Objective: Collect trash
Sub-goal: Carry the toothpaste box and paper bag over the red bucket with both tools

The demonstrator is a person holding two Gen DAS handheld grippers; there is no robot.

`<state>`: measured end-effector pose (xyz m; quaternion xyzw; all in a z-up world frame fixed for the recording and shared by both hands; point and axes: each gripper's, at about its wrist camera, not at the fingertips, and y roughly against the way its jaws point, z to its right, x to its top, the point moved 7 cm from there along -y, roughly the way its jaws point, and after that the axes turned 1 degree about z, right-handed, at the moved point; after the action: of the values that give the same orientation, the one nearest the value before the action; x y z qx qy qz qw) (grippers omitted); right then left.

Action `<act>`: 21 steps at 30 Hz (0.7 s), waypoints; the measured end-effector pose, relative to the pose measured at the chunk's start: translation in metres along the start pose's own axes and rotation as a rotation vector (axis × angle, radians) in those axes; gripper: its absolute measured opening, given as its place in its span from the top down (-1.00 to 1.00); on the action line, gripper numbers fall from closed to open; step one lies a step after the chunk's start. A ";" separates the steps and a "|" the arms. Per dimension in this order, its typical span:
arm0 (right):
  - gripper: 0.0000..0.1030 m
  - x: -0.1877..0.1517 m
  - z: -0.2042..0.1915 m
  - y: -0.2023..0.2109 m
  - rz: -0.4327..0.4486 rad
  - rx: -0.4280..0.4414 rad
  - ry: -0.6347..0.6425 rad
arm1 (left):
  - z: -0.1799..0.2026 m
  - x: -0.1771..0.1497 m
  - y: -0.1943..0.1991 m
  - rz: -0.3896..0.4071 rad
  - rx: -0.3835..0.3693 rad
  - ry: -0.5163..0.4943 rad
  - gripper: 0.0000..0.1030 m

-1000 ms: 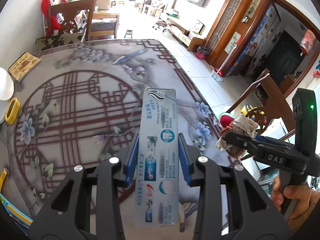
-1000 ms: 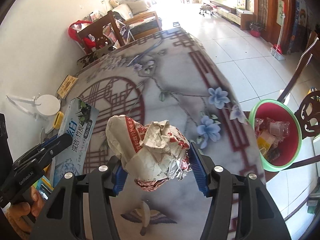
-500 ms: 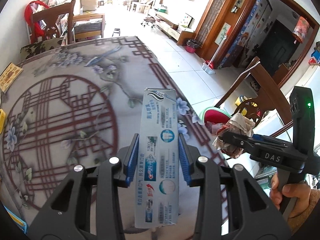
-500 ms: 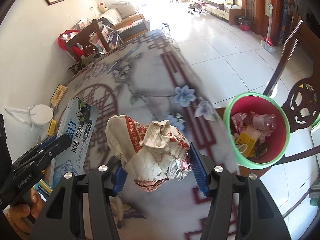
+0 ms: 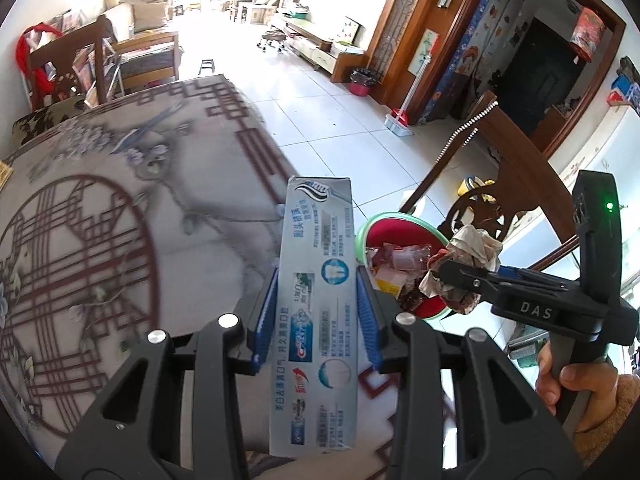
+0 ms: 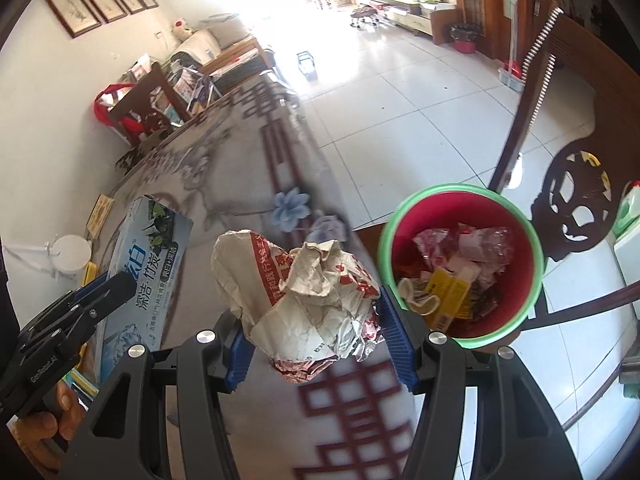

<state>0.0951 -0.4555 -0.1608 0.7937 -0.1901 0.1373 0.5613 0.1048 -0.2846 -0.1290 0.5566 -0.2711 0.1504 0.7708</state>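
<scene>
At the left, the left gripper (image 5: 316,312) has its blue-padded fingers (image 5: 266,312) clenched on the long sides of a toothpaste box (image 5: 316,300), which juts forward lengthwise above the counter (image 5: 100,240), a surface patterned with red lattice and pale flowers. To its right, the right gripper (image 6: 316,328) grasps a crumpled paper wad (image 6: 304,292) printed in red, its fingers (image 6: 396,336) pressed against both flanks. The wad hangs over the counter's right edge. Farther right and lower, beyond the edge, stands a red bin with a green rim (image 6: 538,256), holding wrappers and a yellow carton. A dark carved chair (image 6: 576,208) stands just beside the bin.
</scene>
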 end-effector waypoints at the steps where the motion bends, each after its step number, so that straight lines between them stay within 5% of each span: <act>1: -0.07 0.000 0.008 0.001 -0.001 -0.004 -0.012 | 0.006 0.001 -0.004 -0.005 -0.002 -0.008 0.30; 18: -0.08 0.021 0.109 -0.009 -0.004 -0.088 -0.158 | 0.057 0.019 -0.049 -0.064 -0.024 -0.094 0.30; 21: -0.22 0.023 0.121 -0.015 -0.011 -0.103 -0.180 | 0.063 0.024 -0.056 -0.070 -0.030 -0.108 0.30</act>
<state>0.1232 -0.5690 -0.2033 0.7738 -0.2420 0.0524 0.5830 0.1382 -0.3645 -0.1432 0.5613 -0.2948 0.0889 0.7682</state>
